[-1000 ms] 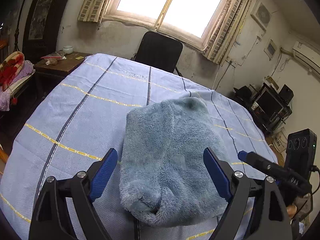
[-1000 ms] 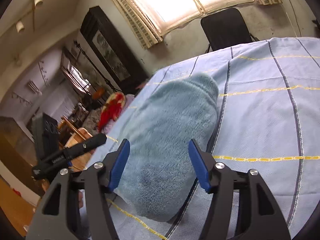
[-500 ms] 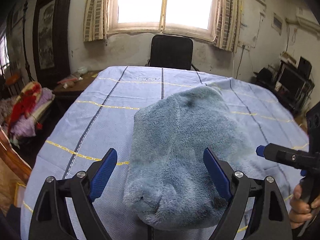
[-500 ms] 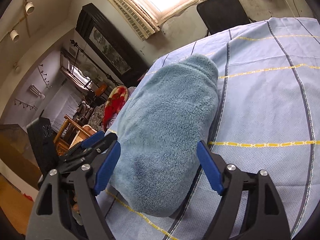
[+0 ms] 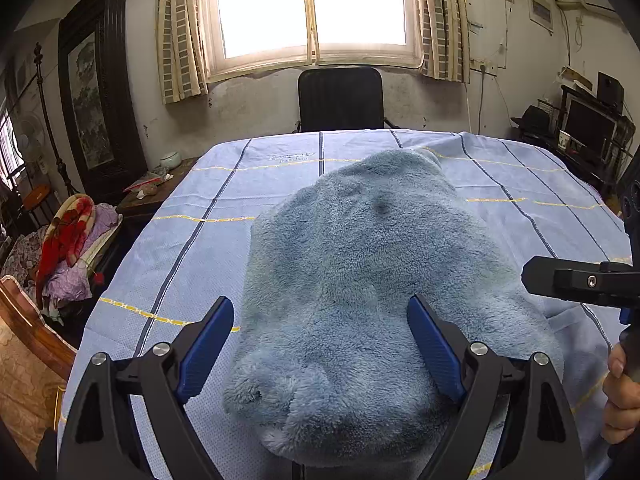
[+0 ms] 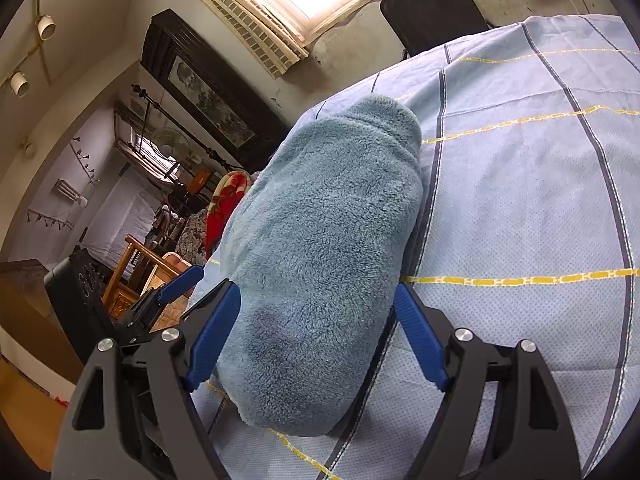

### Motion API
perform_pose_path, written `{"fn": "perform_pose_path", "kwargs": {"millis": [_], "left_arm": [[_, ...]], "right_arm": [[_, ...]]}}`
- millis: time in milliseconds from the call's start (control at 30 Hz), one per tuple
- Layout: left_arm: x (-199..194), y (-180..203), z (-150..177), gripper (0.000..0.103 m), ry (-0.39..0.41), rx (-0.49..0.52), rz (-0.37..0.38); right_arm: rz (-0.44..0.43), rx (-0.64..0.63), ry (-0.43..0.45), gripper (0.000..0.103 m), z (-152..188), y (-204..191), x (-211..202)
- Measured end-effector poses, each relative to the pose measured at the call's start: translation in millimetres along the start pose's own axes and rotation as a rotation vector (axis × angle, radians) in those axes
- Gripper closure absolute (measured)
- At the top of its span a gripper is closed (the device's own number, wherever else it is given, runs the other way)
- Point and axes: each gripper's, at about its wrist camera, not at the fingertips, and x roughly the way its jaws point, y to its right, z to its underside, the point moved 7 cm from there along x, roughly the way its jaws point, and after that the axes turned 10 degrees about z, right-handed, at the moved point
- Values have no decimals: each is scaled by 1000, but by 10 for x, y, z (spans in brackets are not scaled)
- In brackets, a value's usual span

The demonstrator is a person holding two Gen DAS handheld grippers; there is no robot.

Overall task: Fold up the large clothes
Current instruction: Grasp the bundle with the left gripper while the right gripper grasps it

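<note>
Centre of both frames: fleece [image 5: 360, 300] folded on sheet [image 5: 180, 240]; left gripper [image 5: 320, 344] and right gripper [image 6: 318, 332] both released, jaws wide, now closer over near end; fold looks finished, maybe final tidy.

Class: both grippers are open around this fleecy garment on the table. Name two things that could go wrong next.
1. The blue fleece garment is thick and bunched, so the left gripper may pinch several layers.
2. The right gripper sits close beside the left; they could collide.
</note>
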Motion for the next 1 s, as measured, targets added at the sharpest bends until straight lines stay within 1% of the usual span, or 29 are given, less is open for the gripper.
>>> {"fn": "perform_pose_path", "kwargs": {"millis": [200,233,267,333,367,400,433,467,533,600,667,767,800,833,900,967,1000], "left_arm": [[-7,-4,-5,14,2,5,-5],[-7,-2,-4,14,1,3,-1],[-15,-12,-7,13,-2,-10,19],[-19,-94,-24,6,-8,-85,101],[0,-193,-18,4,-22,-174,199],[32,-281,3,4,-39,-250,282],[94,-399,42,4,-68,-356,386],[135,-475,73,4,-82,-418,438],[215,-598,135,4,-101,-520,518],[289,-629,182,4,-121,-574,586],[361,-558,217,4,-153,-585,647],[490,-430,291,3,-204,-573,675],[487,-406,276,3,-194,-558,667],[497,-388,263,3,-201,-554,672],[509,-383,251,3,-193,-575,693],[518,-350,229,6,-190,-573,712],[519,-325,215,11,-186,-572,720]], "right_arm": [[-4,-4,2,25,11,-37,-10],[-4,-5,3,23,3,-38,1],[-3,-5,6,21,1,-40,-4],[2,-5,16,19,-26,-37,-14],[4,-3,23,17,-36,-41,-27],[5,-2,29,16,-54,-44,-33],[4,-3,30,14,-69,-56,-30],[8,-8,26,13,-86,-62,-4],[19,-15,9,13,-102,-50,63],[22,-12,-11,12,-95,-35,136],[15,-2,-33,12,-66,-16,218],[11,3,-56,12,-3,-2,326],[-4,11,-60,11,15,-5,355],[-18,20,-65,11,25,-12,382],[-47,43,-82,10,41,-20,441],[-60,53,-87,11,65,-37,480],[-56,37,-89,13,84,-69,499]]}}
